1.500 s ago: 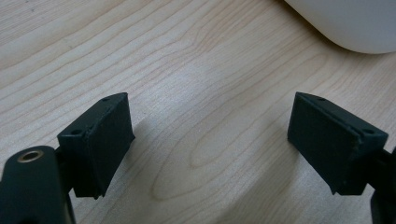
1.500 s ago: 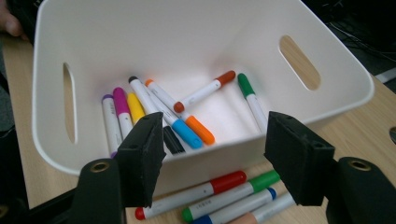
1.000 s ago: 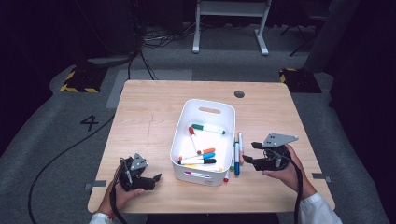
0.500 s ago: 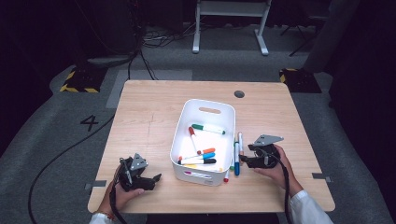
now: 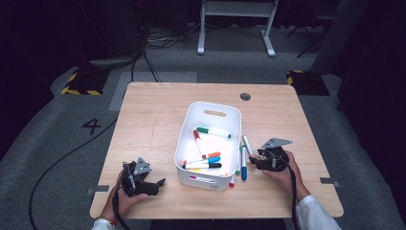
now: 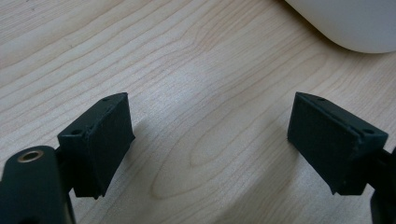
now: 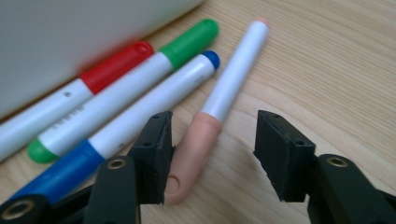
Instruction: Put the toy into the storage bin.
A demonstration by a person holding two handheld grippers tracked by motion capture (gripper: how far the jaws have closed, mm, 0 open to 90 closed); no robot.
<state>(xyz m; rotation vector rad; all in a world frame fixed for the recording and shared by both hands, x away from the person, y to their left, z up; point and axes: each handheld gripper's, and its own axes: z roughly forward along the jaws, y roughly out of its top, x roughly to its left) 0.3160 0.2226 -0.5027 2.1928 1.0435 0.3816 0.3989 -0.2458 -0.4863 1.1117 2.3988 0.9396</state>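
Four markers lie on the table right of the white bin (image 5: 184,140). In the right gripper view they are a red-capped marker (image 7: 112,67), a green-capped marker (image 7: 140,77), a blue-capped marker (image 7: 154,100) and a peach-capped marker (image 7: 233,84). My right gripper (image 7: 212,154) is low over the peach-capped one. Its jaws have just been closing: the cap lies between them, against the left jaw, and a gap remains at the right jaw. From above, my right gripper (image 5: 254,160) sits by the blue-capped marker (image 5: 243,165). My left gripper (image 5: 160,184) rests open over bare wood, likewise in its own view (image 6: 210,140).
The bin holds several more markers and stands mid-table (image 5: 153,110); its corner (image 6: 345,23) lies ahead of my left gripper and its wall (image 7: 70,37) behind the loose markers. A round hole (image 5: 245,96) marks the far table edge. Cables trail off the near edge.
My right gripper has come down and moved left toward the loose markers, and its jaws stand narrower. The left gripper has stayed put.
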